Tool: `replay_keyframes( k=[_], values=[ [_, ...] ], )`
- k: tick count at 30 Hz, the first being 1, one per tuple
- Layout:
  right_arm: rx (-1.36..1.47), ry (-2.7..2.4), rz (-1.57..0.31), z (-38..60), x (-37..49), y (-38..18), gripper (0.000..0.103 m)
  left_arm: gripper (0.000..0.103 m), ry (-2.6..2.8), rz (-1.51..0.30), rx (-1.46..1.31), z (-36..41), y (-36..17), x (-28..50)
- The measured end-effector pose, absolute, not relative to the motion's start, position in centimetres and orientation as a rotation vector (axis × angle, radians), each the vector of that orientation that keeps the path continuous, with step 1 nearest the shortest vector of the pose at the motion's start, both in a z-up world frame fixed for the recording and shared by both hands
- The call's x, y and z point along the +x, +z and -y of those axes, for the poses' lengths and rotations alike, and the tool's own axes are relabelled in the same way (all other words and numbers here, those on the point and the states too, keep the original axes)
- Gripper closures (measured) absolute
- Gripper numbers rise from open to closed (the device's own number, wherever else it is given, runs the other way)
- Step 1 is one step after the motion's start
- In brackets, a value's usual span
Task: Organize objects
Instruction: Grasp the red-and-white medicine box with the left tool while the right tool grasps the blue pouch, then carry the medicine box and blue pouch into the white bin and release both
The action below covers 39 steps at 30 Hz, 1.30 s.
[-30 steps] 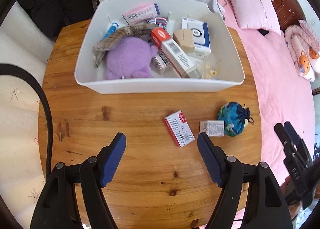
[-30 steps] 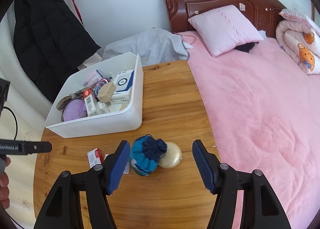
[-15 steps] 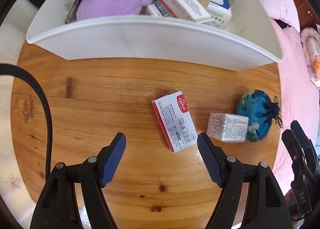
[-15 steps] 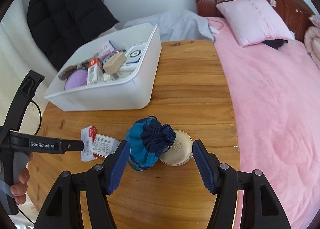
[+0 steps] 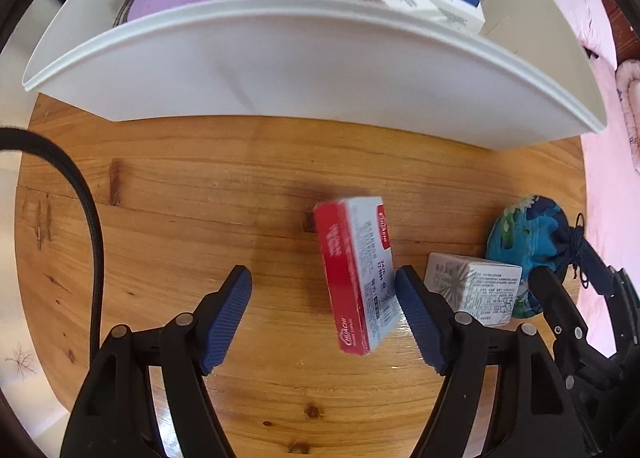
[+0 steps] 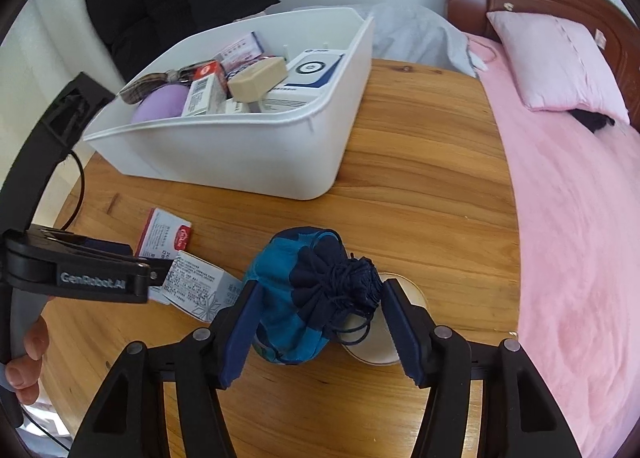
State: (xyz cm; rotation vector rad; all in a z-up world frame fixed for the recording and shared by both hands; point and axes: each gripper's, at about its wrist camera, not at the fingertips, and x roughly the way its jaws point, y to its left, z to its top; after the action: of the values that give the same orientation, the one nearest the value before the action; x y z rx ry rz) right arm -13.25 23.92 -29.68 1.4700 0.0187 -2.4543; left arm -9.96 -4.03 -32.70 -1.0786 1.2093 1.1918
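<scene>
Closing on the drawstring pouch

Reading "GenRobot.AI", the left gripper (image 5: 323, 316) hangs released over the red-and-white box (image 5: 358, 274). Right gripper (image 6: 318, 332) jaws are closing around the blue pouch (image 6: 296, 298), not yet pressing. White bin (image 6: 248, 154) at 11 o'clock; bare surface (image 6: 420, 194) at 1.

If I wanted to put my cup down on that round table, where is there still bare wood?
Bare wood lies right of the white bin, toward the pink bed, and along the table's left part below the bin. It is crowded near the front: the red-and-white box, the white carton, the blue pouch and a round tin sit close together, both grippers there.
</scene>
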Motion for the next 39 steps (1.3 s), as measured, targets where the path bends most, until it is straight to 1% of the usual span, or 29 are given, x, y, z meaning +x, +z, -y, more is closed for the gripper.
replay_keyframes(
  k=[5, 7, 10, 14, 18, 19, 20, 21, 22, 24, 25, 26, 32, 35, 39],
  values=[
    [1.457, -2.457, -0.035, -23.4, -13.1, -29.5, 0.053, 0.026, 1.195, -1.23, -1.04, 4.1, -32.8, -10.2],
    [1.456, -2.458, -0.042, -23.3, -13.0, -29.5, 0.053, 0.026, 1.2, -1.246, -1.016, 4.1, -32.8, -10.4],
    [1.465, -2.458, -0.064, -22.9, -13.0, -29.6, 0.053, 0.026, 1.189, -1.264, -0.983, 4.4, -32.8, -10.6],
    [1.498, -2.436, -0.052, -22.7, -13.5, -29.7, 0.047, 0.026, 1.163, -1.283, -0.957, 4.6, -32.7, -11.1],
    [1.503, -2.395, -0.013, -22.4, -13.8, -30.1, 0.048, 0.027, 1.131, -1.297, -0.906, 5.0, -32.6, -11.5],
    [1.501, -2.391, -0.005, -22.3, -13.8, -30.1, 0.051, 0.032, 1.122, -1.294, -0.889, 5.2, -32.4, -11.6],
    [1.492, -2.393, -0.008, -22.1, -13.8, -30.0, 0.054, 0.044, 1.112, -1.29, -0.868, 5.4, -32.3, -11.6],
    [1.48, -2.395, -0.01, -21.9, -13.7, -29.9, 0.056, 0.054, 1.098, -1.286, -0.846, 5.6, -32.0, -11.7],
    [1.471, -2.397, -0.013, -21.7, -13.5, -29.7, 0.059, 0.061, 1.087, -1.293, -0.822, 5.8, -31.8, -11.7],
    [1.457, -2.409, -0.021, -21.4, -13.2, -29.4, 0.064, 0.062, 1.072, -1.305, -0.8, 6.1, -31.8, -12.2],
    [1.451, -2.411, -0.014, -21.3, -13.0, -29.2, 0.068, 0.062, 1.067, -1.3, -0.803, 6.2, -31.7, -12.6],
    [1.446, -2.415, 0.0, -21.3, -12.8, -28.9, 0.071, 0.062, 1.065, -1.296, -0.799, 6.3, -31.7, -13.1],
    [1.419, -2.46, -0.033, -20.6, -11.3, -27.1, 0.074, 0.062, 1.07, -1.269, -0.801, 6.9, -29.9, -16.8],
    [1.389, -2.5, -0.015, -20.8, -10.6, -25.4, 0.074, 0.062, 1.064, -1.243, -0.791, 7.2, -27.7, -18.4],
    [1.318, -2.562, 0.029, -21.2, -10.2, -22.3, 0.074, 0.062, 1.041, -1.217, -0.699, 7.9, -23.5, -19.5]
  ],
)
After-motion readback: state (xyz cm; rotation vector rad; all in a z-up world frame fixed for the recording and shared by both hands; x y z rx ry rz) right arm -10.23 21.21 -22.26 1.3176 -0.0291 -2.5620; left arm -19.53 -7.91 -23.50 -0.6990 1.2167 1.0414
